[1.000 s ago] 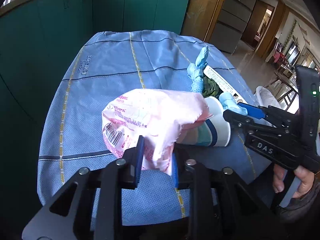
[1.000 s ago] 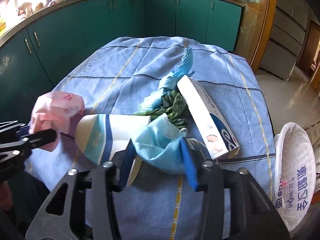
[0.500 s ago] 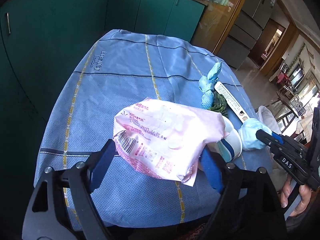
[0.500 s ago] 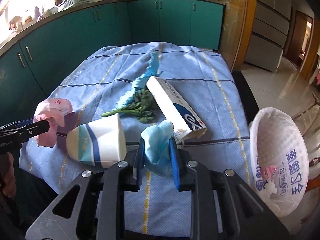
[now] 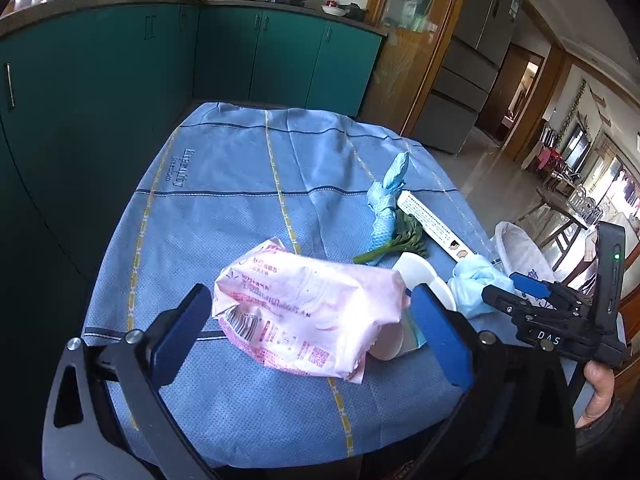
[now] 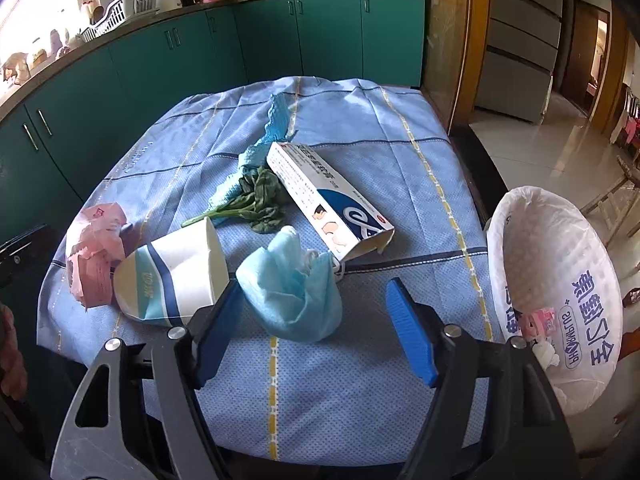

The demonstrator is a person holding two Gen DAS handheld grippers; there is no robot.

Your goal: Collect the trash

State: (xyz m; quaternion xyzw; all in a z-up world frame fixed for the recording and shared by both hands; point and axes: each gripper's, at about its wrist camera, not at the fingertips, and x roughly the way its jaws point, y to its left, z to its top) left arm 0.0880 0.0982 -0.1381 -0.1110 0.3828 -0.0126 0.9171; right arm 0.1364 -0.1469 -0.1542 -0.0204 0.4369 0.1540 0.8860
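Both grippers, left [image 5: 312, 328] & right [image 6: 312, 332], have spread wide, letting go of 1 pink wrapper [image 5: 308, 316] & 1 blue mask [image 6: 292, 292], each lying just beside the tipped paper cup [image 6: 176, 276]. Behind cup: 1 box [image 6: 328, 196], 1 leafy green [image 6: 252, 200]. Lined bin [image 6: 556, 280] right of cup holds small pink & white scraps.

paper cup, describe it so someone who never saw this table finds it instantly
On the blue checked tablecloth, look at the near left edge. The paper cup lies tipped on its side between the pink wrapper and the crumpled blue mask; it alone is white with blue bands.
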